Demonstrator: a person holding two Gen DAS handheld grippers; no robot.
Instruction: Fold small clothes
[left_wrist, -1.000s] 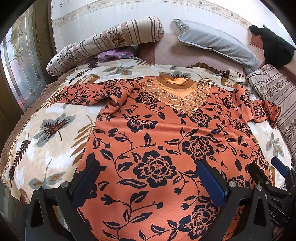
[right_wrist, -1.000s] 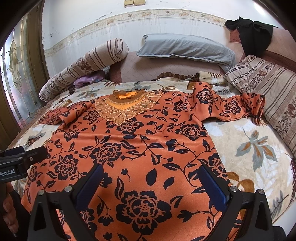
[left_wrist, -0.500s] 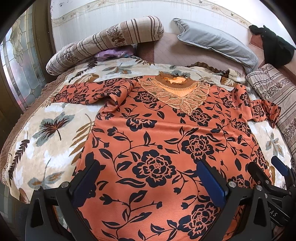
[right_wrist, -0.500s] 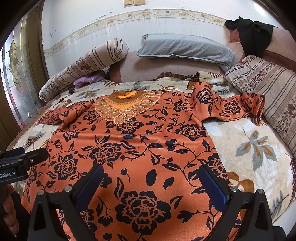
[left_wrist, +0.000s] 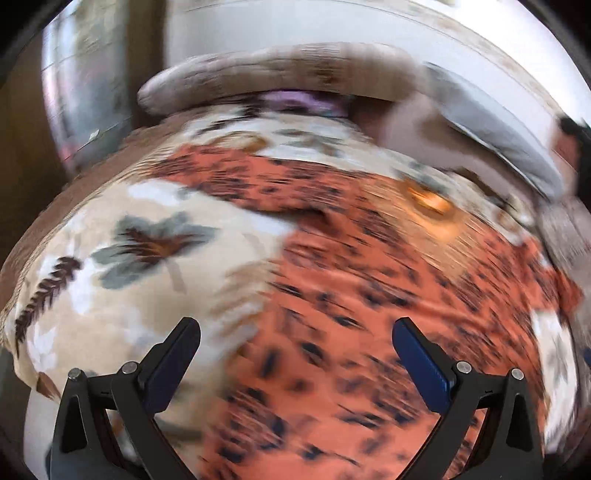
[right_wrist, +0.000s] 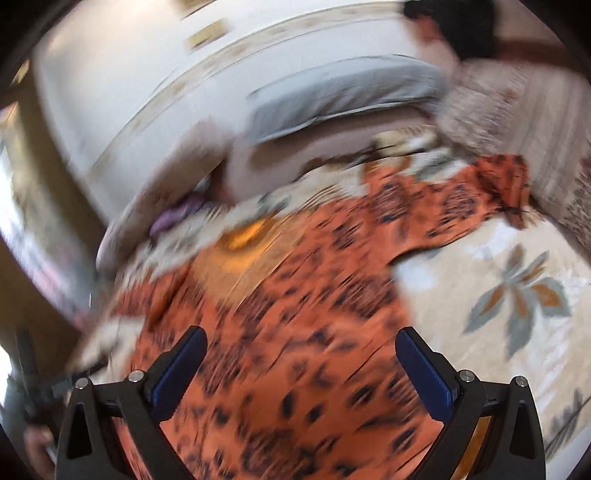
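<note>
Item: top (left_wrist: 369, 295), orange floral, spread flat on bedspread (left_wrist: 110, 295). Left gripper (left_wrist: 295, 350) and right gripper (right_wrist: 301, 354): jaws spread, empty, above the fabric. Step: we approach; next, we judge, pinch a sleeve or side edge.

Right tool (right_wrist: 301, 354) gapes above blurred orange shirt (right_wrist: 295, 295).

Blouse (left_wrist: 369, 295) on bedspread (left_wrist: 122, 295), before pillows (right_wrist: 343, 92)
</note>
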